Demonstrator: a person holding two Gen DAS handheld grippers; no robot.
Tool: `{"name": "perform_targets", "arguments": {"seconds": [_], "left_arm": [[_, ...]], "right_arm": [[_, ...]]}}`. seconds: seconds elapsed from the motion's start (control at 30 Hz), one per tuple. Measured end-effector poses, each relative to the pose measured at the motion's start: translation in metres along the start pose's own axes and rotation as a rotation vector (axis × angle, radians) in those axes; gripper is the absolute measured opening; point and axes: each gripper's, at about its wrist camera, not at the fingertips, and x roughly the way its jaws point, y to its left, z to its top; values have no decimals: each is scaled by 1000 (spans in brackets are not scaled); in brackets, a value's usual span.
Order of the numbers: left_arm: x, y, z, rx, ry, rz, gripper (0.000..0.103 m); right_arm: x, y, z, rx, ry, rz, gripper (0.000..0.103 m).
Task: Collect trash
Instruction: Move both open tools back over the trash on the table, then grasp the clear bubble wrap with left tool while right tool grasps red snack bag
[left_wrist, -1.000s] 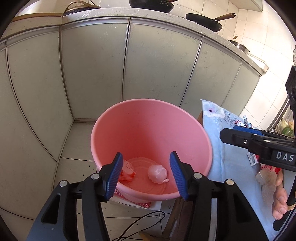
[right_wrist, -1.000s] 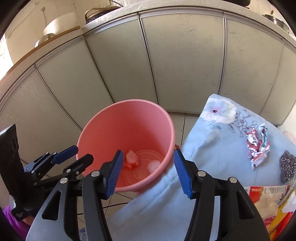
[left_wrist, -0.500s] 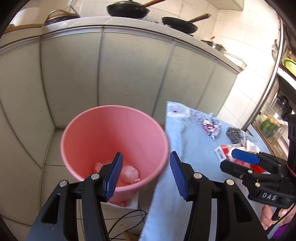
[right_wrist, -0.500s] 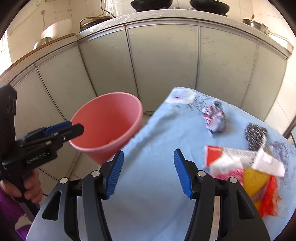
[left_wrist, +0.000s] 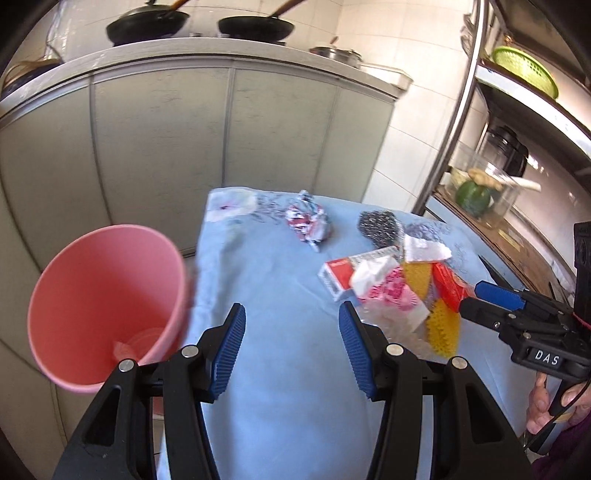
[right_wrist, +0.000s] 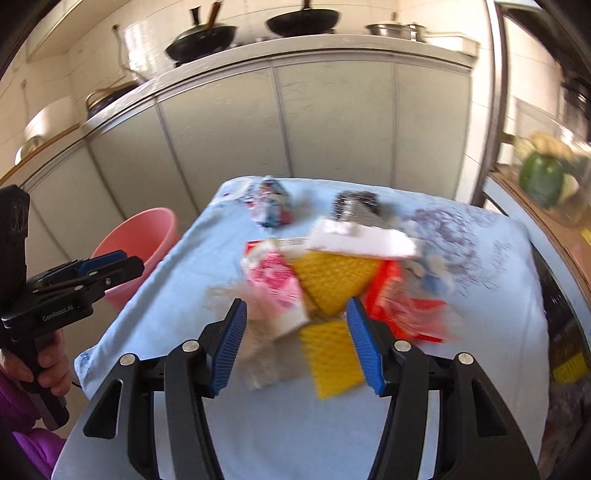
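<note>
- Directly ahead of the right tongs (right_wrist: 297, 345), spread and empty, the trash pile (right_wrist: 325, 280) is seen on the desk (right_wrist: 184, 280).
- Left tongs (left_wrist: 291, 349), likewise spread and empty, are farther; the pile lies to their right, the pink bucket (left_wrist: 107, 306) to their left.

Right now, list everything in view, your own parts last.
bucket: one, pink, on the floor left of the table, some scraps at its bottom
tablecloth: one, light blue with flowers, over the table
crumpled wrapper: one, red, white and blue, far side of the cloth
steel scourer: one, silver, right of the wrapper
trash pile: one heap, red, white, yellow and pink, right part of the cloth
woks: two, black, on the counter
green basket: one, top shelf at right
left gripper: jaws open, empty
right gripper: jaws open, over the pile
</note>
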Motion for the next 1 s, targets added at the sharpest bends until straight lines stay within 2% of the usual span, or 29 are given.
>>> {"name": "perform_targets", "arguments": {"seconds": [0.17, 0.43, 0.6, 0.77, 0.83, 0.9, 1.0], "left_arm": [[14, -19, 3, 12, 39, -51, 52], [45, -48, 0, -24, 171, -157, 52], [65, -63, -4, -53, 248, -160, 52], [75, -65, -10, -66, 284, -141, 51], [75, -63, -9, -84, 282, -150, 38], [72, -62, -8, -87, 270, -153, 29], [67, -61, -7, -82, 255, -138, 26]], "right_arm": [[-8, -32, -9, 66, -2, -35, 57], [-14, -53, -21, 112, 0, -48, 57], [-19, -61, -21, 121, -23, -56, 57], [-14, -60, -12, 98, -27, -55, 57], [-9, -57, -6, 79, -19, -52, 57], [-4, -53, -1, 56, -18, -46, 57], [9, -45, 4, 20, 2, -43, 57]]}}
